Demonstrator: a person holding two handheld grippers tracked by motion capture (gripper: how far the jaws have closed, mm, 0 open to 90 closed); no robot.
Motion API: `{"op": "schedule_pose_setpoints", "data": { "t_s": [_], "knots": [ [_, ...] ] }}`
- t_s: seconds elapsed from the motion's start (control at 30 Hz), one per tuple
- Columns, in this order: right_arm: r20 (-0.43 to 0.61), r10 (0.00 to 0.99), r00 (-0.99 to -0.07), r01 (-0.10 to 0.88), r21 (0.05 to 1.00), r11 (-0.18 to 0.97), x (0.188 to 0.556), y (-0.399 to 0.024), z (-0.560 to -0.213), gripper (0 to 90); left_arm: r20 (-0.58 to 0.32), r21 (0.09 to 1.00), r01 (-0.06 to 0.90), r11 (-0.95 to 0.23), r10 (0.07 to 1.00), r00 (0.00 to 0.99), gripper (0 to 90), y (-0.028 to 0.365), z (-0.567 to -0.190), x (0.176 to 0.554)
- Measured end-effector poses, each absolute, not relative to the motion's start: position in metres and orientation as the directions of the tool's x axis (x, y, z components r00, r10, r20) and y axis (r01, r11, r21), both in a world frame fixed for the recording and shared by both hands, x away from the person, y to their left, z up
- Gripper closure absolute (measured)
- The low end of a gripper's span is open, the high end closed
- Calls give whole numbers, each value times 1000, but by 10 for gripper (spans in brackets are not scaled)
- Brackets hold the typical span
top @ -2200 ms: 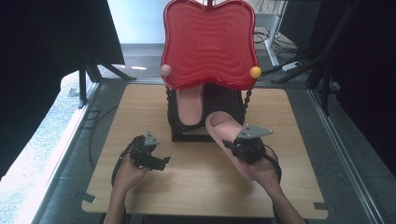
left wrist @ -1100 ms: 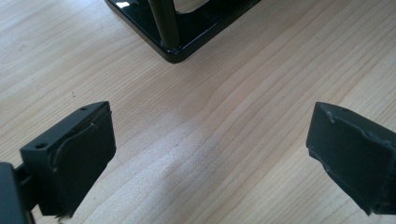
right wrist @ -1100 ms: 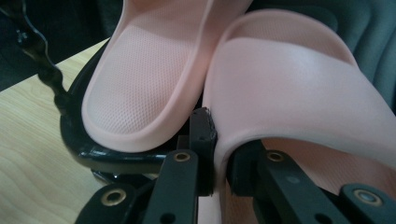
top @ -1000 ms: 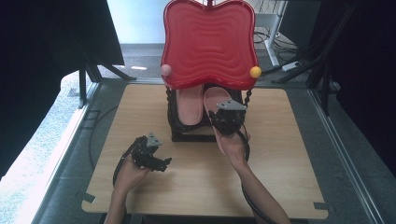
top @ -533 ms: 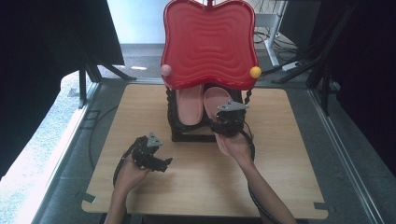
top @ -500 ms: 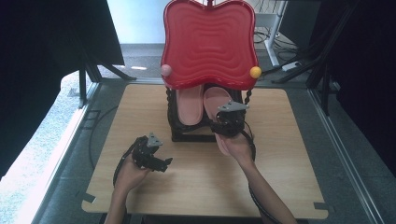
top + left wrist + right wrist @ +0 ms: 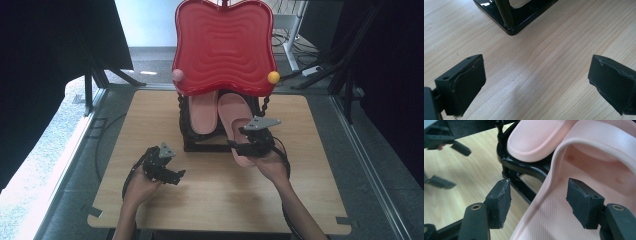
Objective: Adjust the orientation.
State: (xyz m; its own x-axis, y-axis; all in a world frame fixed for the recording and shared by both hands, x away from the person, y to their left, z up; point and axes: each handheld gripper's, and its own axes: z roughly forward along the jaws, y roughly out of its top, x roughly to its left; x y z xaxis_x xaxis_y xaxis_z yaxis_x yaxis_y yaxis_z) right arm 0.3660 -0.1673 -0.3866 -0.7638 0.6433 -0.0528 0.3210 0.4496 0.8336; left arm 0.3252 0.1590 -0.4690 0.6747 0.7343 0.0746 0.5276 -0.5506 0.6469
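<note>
From above, table: wooden table (image 7: 150, 120) bearing a black rack (image 7: 200, 145) under a red wavy tray (image 7: 224, 45).
High view, slippers: left slipper (image 7: 202, 114) on the rack; right slipper (image 7: 235, 125) overhanging its front edge.
High view, grippers: left gripper (image 7: 167, 172) low over bare wood; right gripper (image 7: 245, 145) at the right slipper.
Left gripper view: jaws spread wide, nothing between them; rack corner (image 7: 511, 27) ahead.
Right gripper view: jaws apart astride the right slipper's (image 7: 599, 170) side edge, pads (image 7: 499, 202) not touching it; left slipper (image 7: 536, 137) beyond.
</note>
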Motion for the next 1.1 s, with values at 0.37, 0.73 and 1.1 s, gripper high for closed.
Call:
{"op": "schedule_pose_setpoints", "data": {
  "t_s": [0.37,0.73,1.1],
  "knots": [
    [-21,650,-760,364,814,452,340,-206,-383,552,62,643,531,-552,728,683,15,157,-471,326],
    [-18,630,-776,370,797,478,309,-234,-394,809,56,644,534,-548,730,682,15,157,-472,327],
    [-33,595,-803,363,766,531,291,-236,-418,888,56,643,537,-547,732,679,15,157,-472,326]
  ]
}}
